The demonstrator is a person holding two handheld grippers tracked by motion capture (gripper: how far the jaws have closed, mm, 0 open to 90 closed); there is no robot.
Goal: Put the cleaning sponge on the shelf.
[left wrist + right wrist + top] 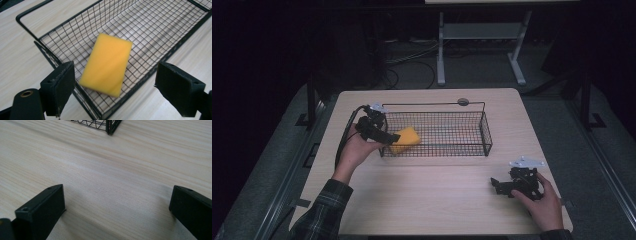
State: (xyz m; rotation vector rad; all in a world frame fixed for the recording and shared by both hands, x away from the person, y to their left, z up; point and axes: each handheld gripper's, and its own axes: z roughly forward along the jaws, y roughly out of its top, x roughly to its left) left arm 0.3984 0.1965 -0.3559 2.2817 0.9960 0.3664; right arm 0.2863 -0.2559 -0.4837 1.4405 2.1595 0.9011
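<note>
Yellow sponge [106, 65], slightly blurred, lies in the basket [175, 47], long axis pointing away from the wide-open left gripper [115, 92]; right gripper [117, 212] gapes wide too.

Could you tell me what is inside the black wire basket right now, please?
A yellow sponge is in the left end of the wire basket, between the open left claw's jaws. The mesh beneath it is covered.

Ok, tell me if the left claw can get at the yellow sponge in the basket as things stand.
Probably yes. The left claw hangs open just above the yellow sponge, which lies in the near-left end of the wire basket. The basket has no lid, and nothing sits between the jaws and the sponge.
</note>
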